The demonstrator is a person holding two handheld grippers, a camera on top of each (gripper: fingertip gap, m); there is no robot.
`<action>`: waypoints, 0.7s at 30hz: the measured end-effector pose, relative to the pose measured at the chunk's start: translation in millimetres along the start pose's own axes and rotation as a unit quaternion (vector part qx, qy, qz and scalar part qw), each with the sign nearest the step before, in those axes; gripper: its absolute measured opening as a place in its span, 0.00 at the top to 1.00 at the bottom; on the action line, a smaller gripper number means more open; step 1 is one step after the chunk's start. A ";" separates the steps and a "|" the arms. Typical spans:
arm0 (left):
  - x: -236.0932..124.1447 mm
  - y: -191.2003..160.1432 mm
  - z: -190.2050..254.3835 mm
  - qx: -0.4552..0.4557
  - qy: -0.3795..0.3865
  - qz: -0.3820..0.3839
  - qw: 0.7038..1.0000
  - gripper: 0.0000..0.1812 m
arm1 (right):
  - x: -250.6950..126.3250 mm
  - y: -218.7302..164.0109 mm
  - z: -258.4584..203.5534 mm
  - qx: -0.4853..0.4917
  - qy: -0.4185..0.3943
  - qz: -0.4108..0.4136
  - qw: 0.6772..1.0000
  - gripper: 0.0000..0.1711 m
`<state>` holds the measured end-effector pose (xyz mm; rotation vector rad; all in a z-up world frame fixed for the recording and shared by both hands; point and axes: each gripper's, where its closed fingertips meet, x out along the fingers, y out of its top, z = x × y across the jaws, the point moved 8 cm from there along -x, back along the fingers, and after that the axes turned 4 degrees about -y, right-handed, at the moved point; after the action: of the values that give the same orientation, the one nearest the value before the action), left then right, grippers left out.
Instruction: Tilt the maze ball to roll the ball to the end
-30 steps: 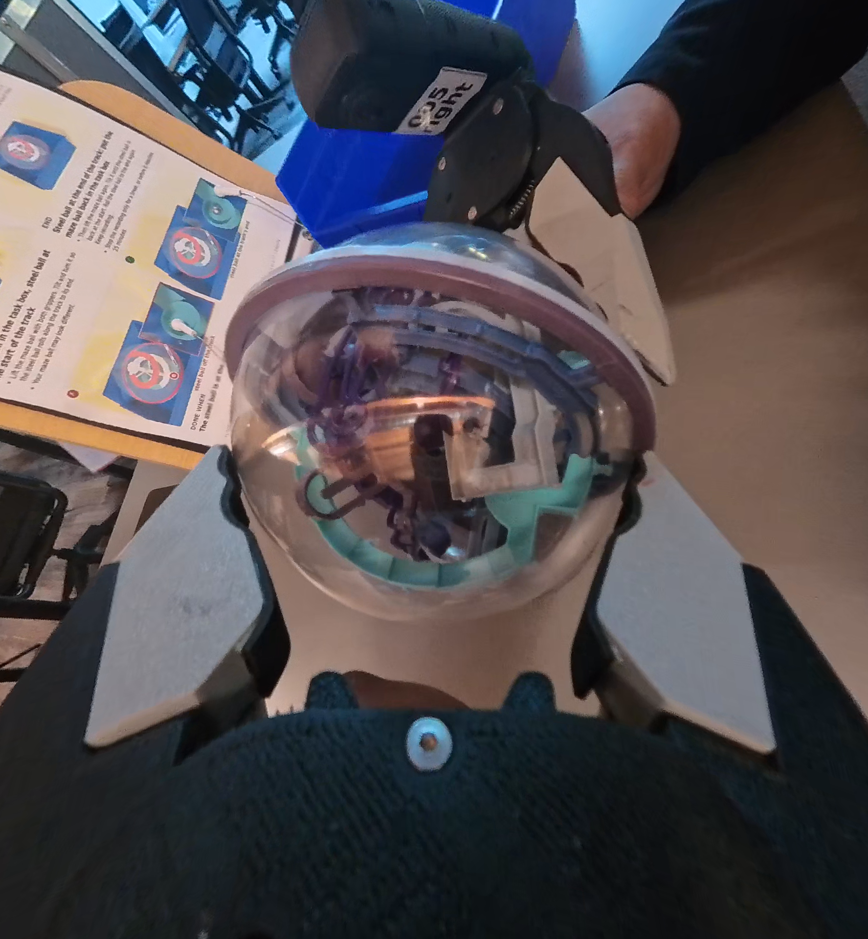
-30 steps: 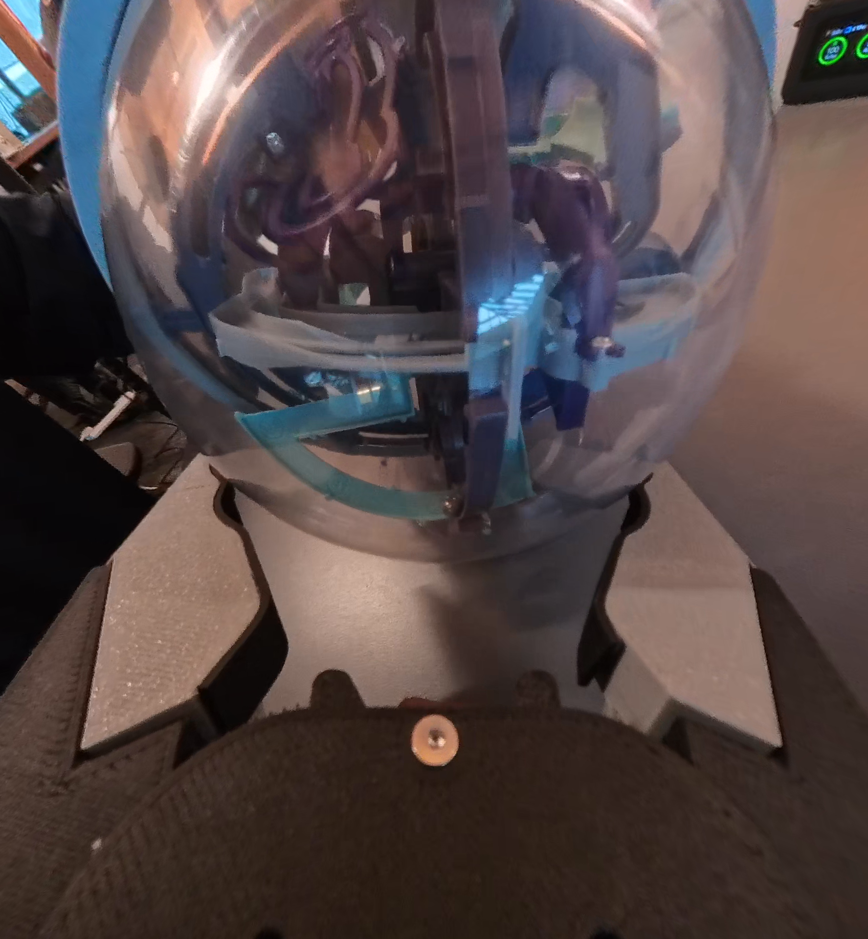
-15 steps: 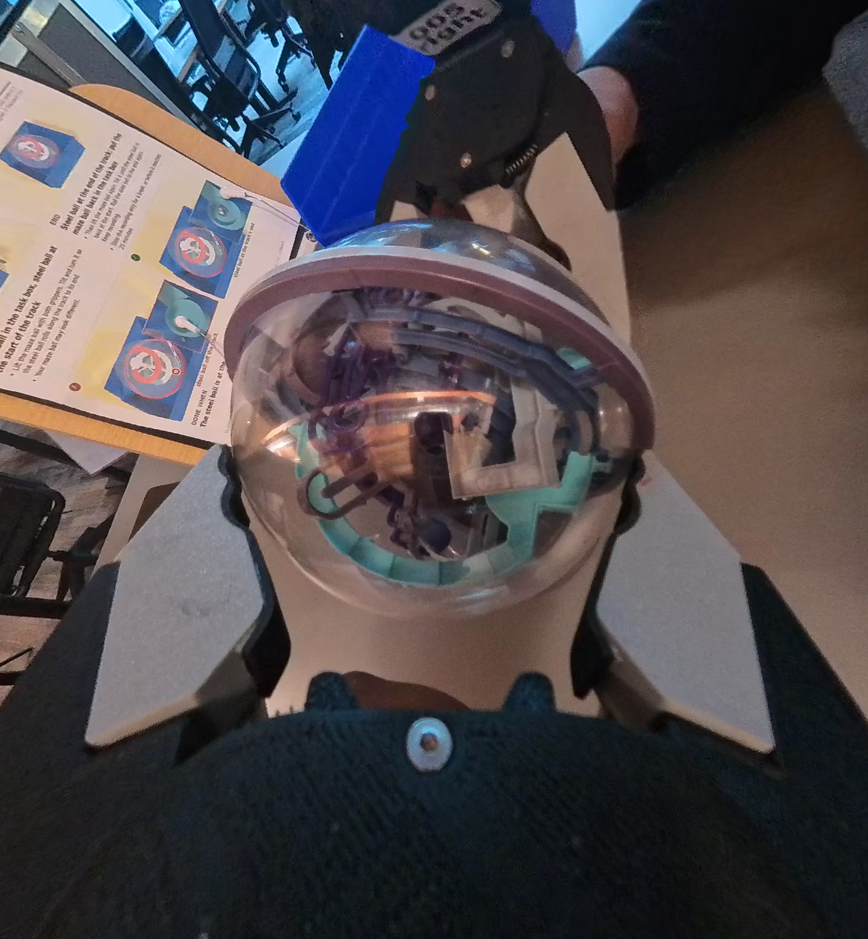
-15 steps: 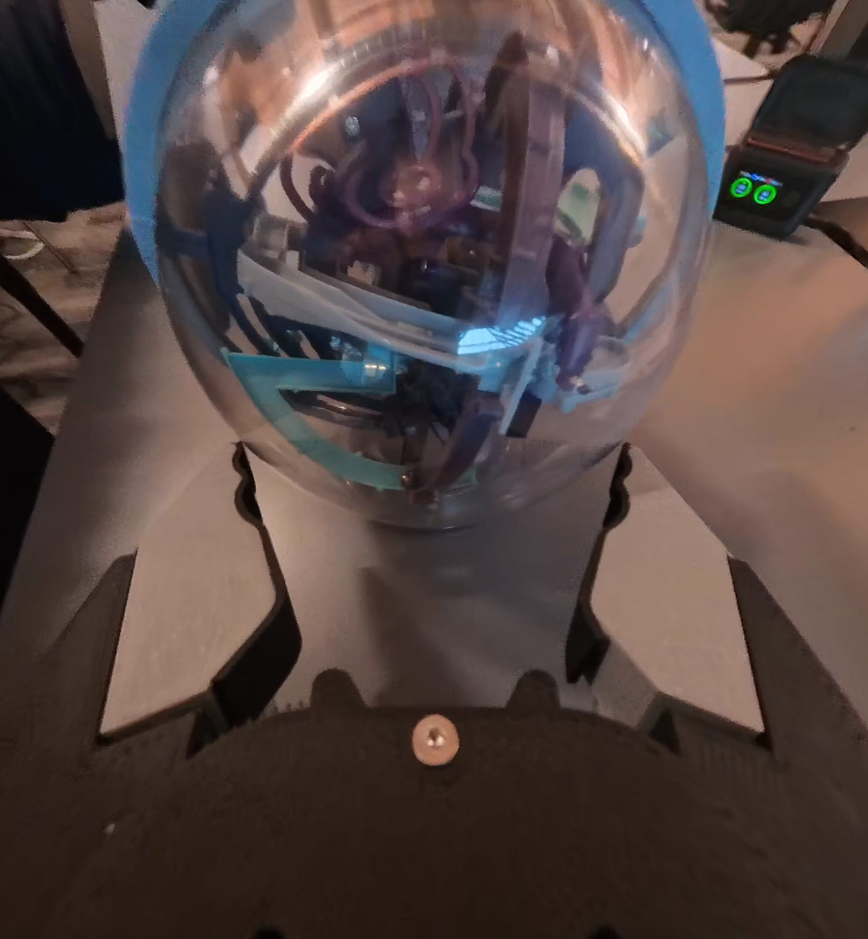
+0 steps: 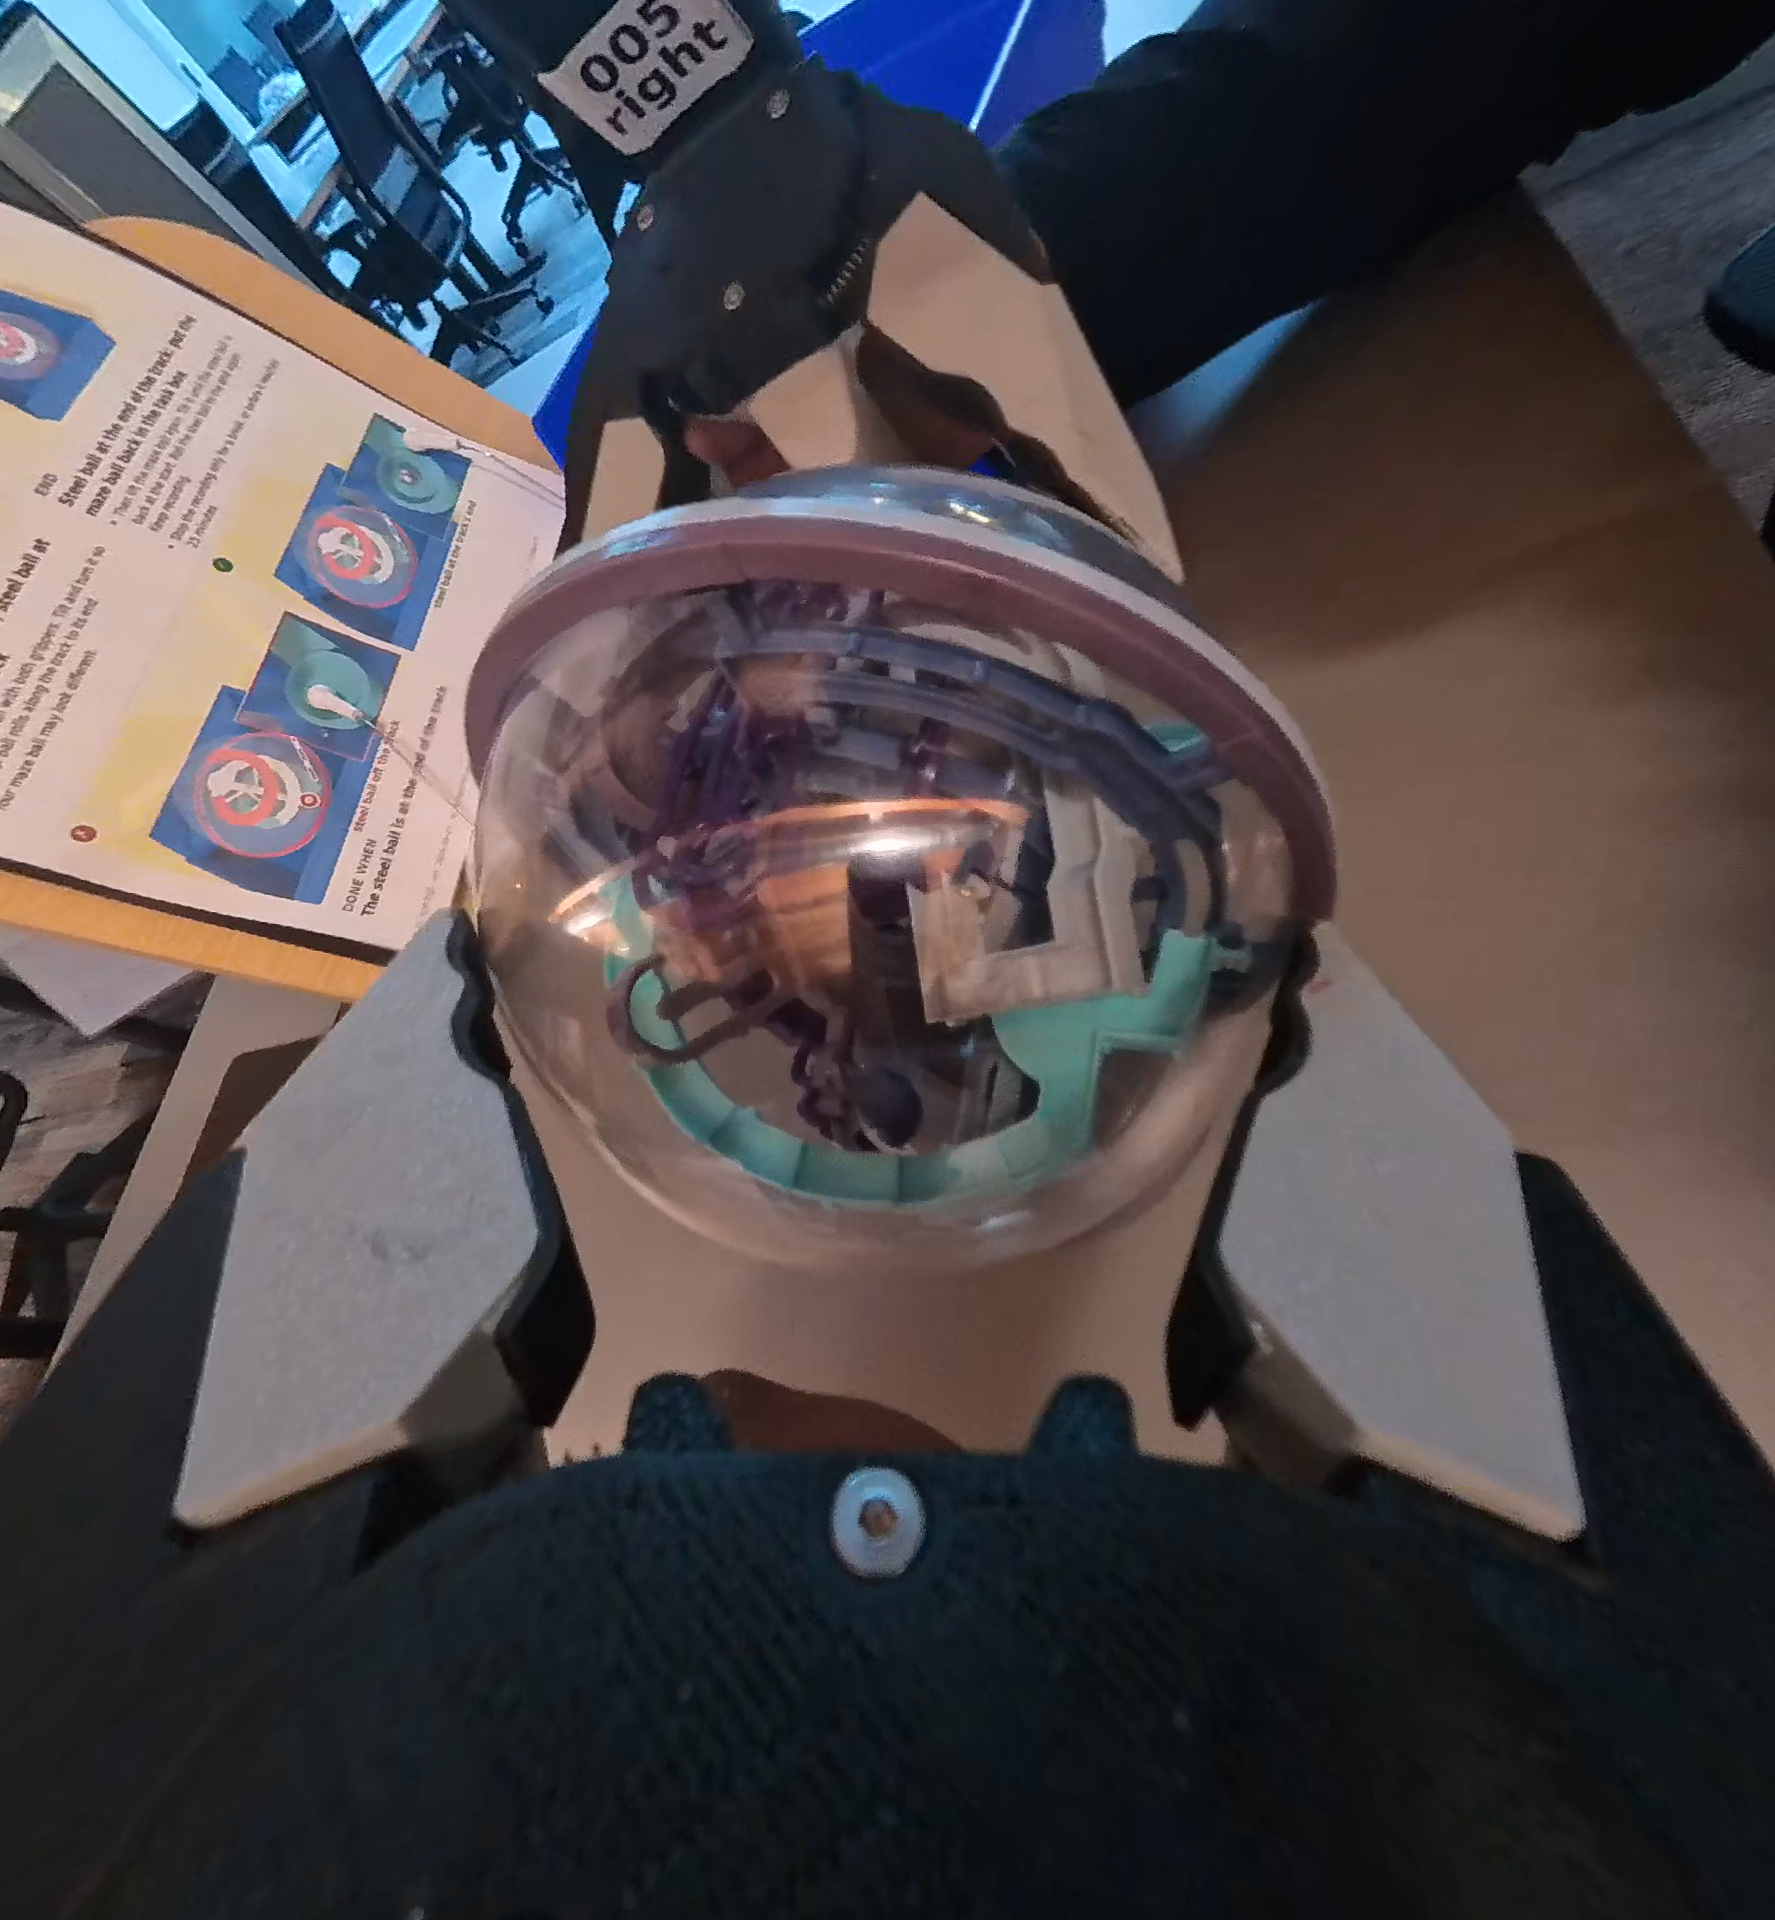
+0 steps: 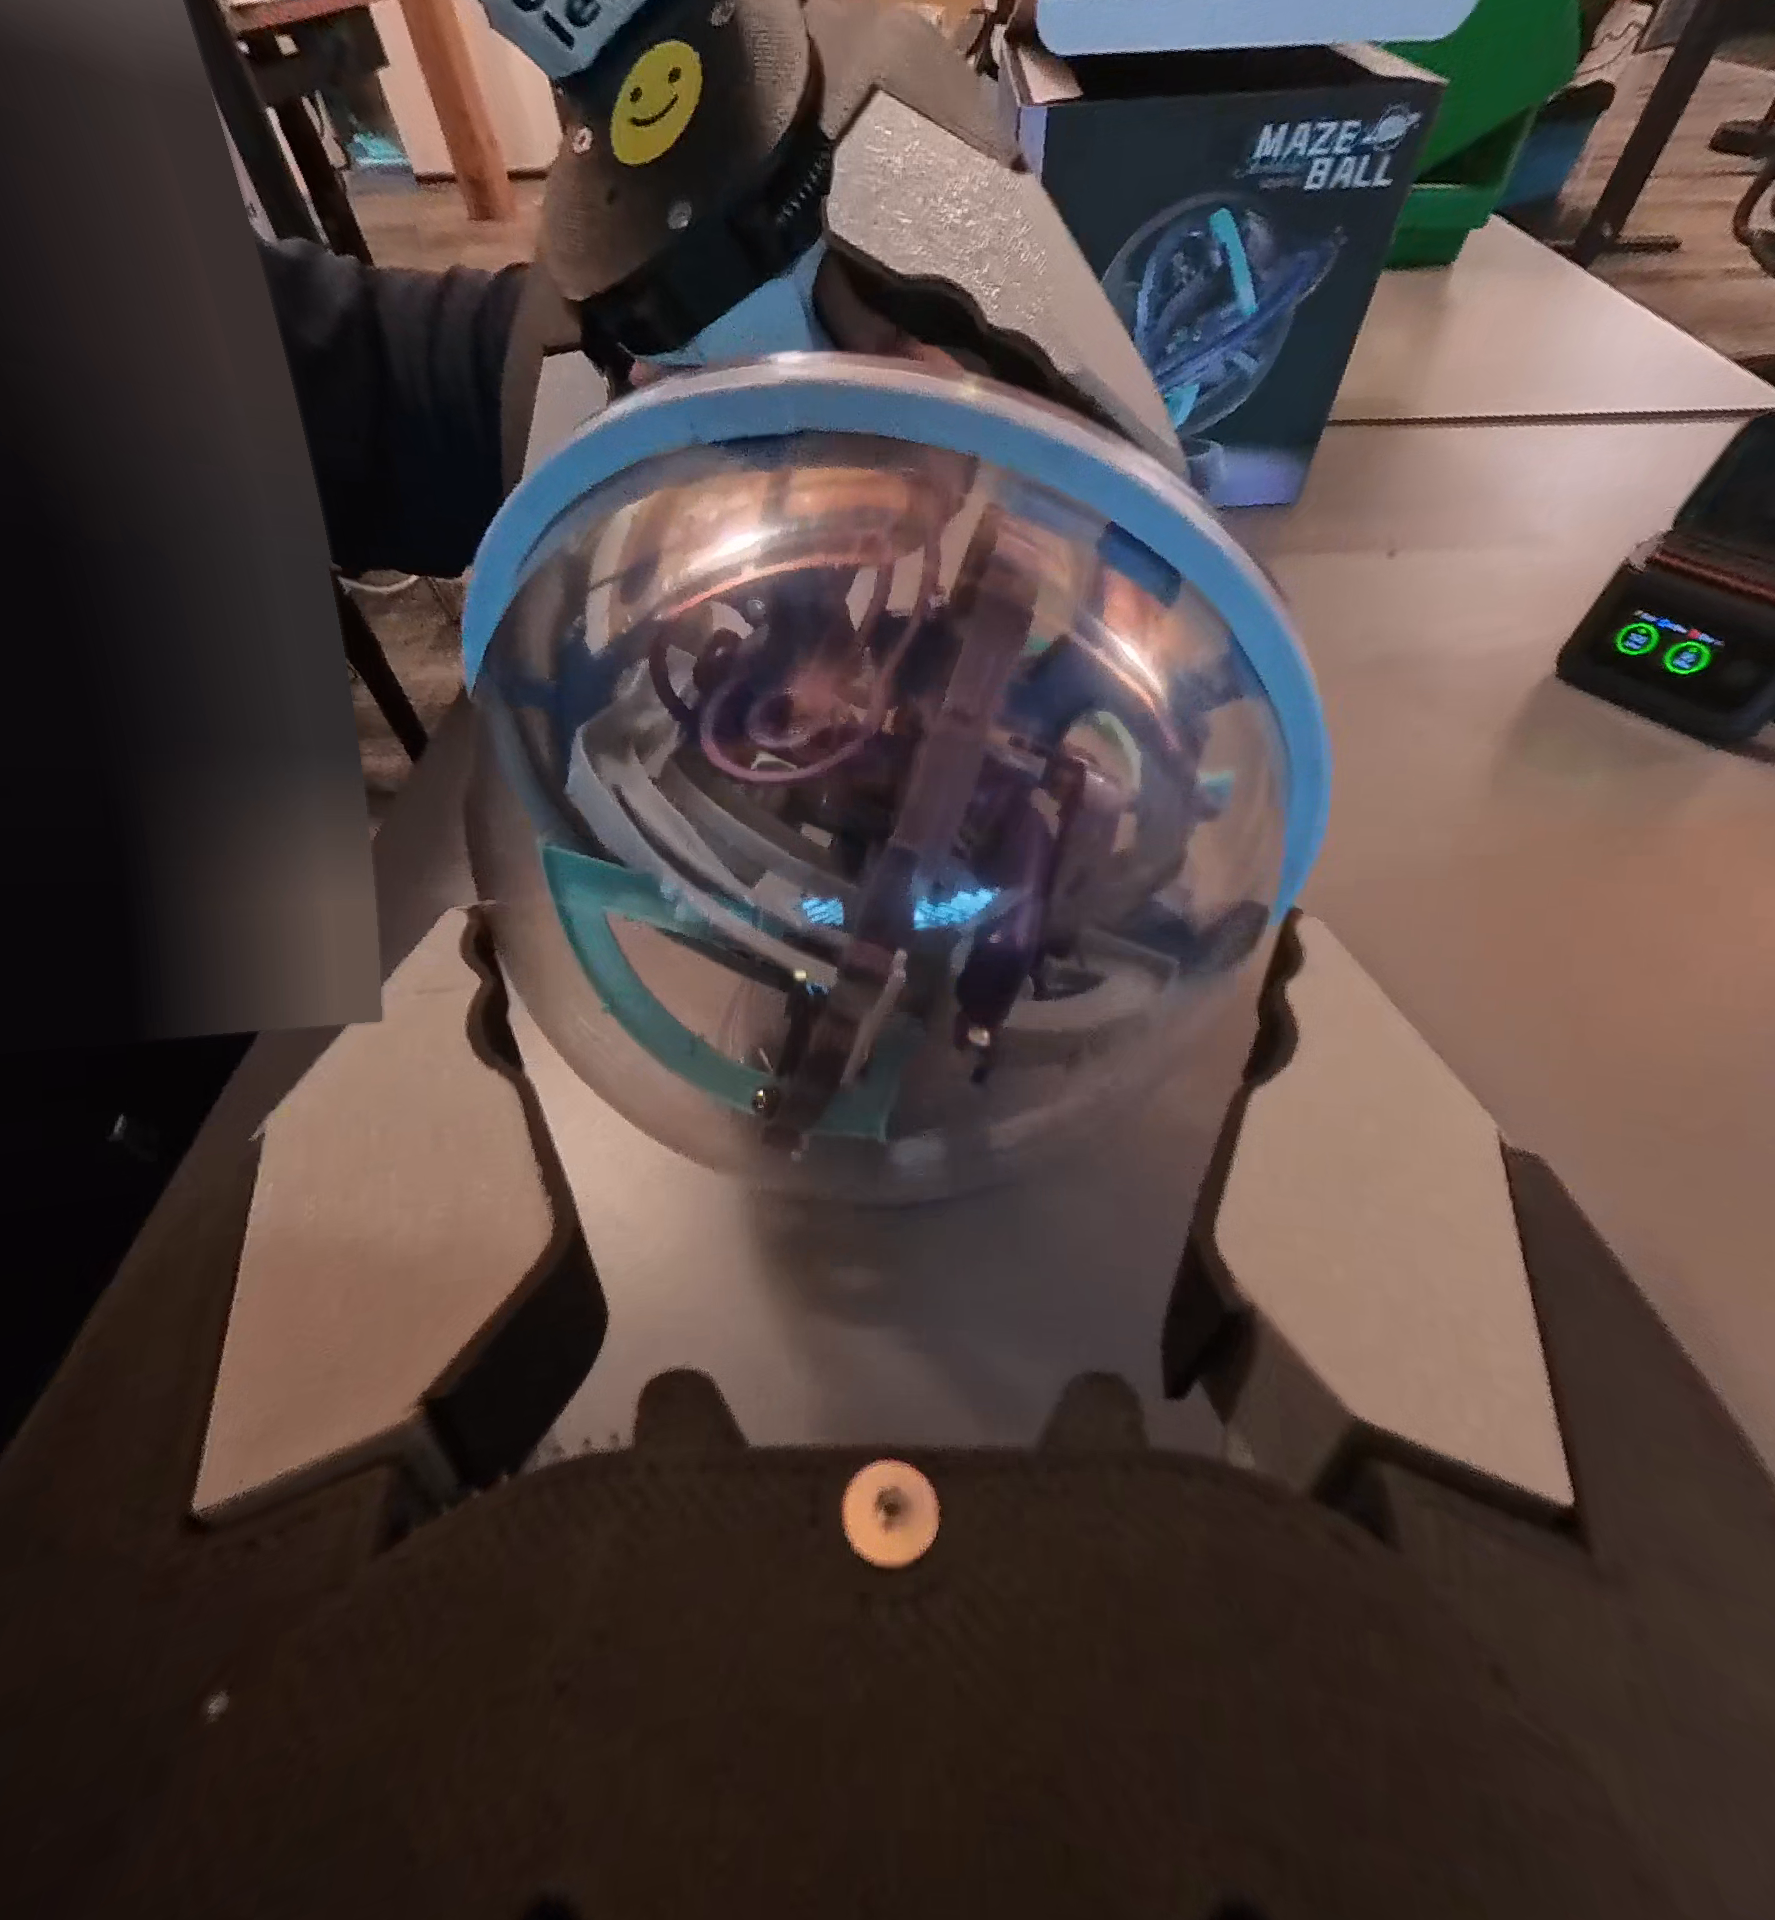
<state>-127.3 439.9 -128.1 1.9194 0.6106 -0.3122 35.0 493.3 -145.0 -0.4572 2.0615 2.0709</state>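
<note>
With your left gripper (image 5: 888,997) and right gripper (image 6: 878,966) both clamped on the maze ball (image 5: 893,862), tilt slowly and together, watching its inner track.

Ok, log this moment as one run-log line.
object: maze ball | left gripper: shut on maze ball | right gripper: shut on maze ball, opposite side | ball: held above table | steel ball: not discernible
</note>
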 end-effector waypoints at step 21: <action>-10.0 -7.2 -3.4 -0.018 -0.026 0.036 0.999 0.22 | 1.8 -8.3 -14.1 0.082 -0.047 0.002 0.996 0.23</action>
<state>-139.7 442.6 -127.5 1.8890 0.5084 -0.3018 37.4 479.3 -153.3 -0.3225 2.1558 1.8683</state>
